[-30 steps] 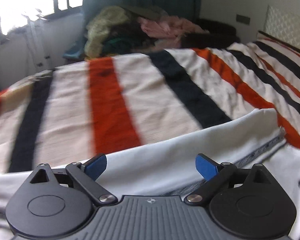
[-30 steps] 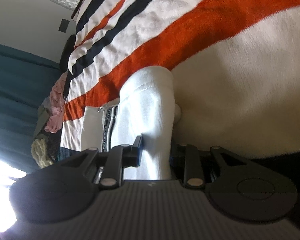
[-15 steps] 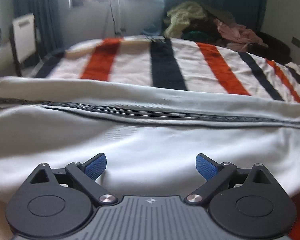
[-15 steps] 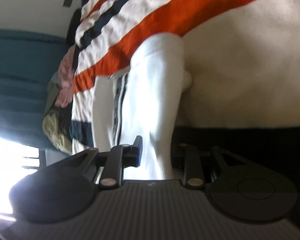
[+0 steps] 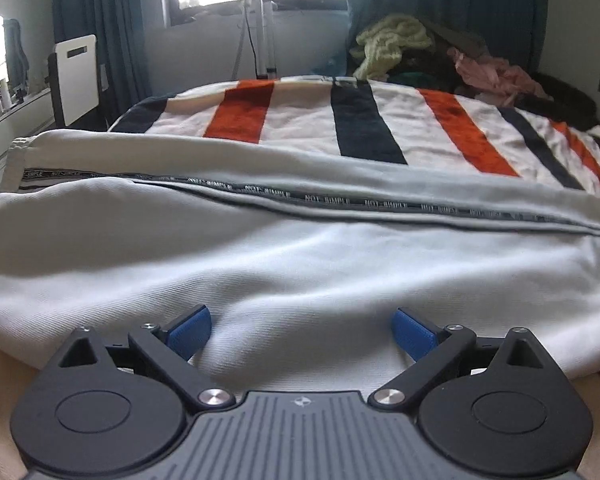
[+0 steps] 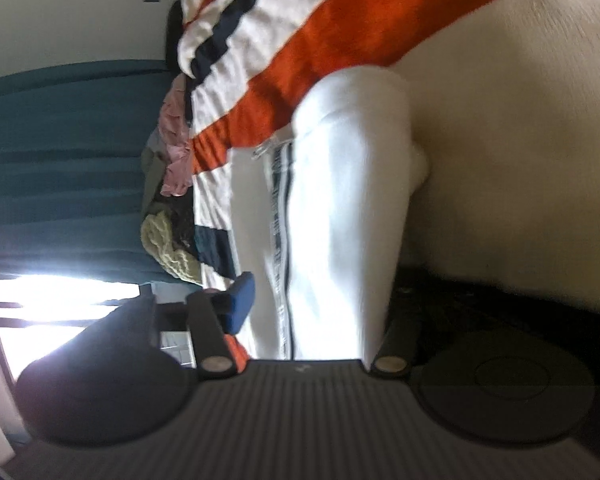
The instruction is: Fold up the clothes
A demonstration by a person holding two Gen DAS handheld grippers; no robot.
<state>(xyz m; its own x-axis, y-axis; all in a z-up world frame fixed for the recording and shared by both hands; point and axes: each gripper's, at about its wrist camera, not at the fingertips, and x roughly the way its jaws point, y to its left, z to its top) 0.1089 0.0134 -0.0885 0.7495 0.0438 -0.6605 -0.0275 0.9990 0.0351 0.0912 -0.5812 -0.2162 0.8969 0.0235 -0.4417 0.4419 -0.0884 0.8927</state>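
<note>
Only one white garment [image 5: 300, 264], left gripper [image 5: 302, 330] spread, right gripper [image 6: 324, 300] gaping

White trousers [image 5: 300, 248] flat on bed

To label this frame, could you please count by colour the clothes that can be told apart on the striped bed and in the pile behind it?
White garment with black lettered stripe: 1
Pale yellow knitted garment: 1
Pink crumpled garment: 1
Total: 3. The dark clothes in the pile cannot be told apart.
</note>
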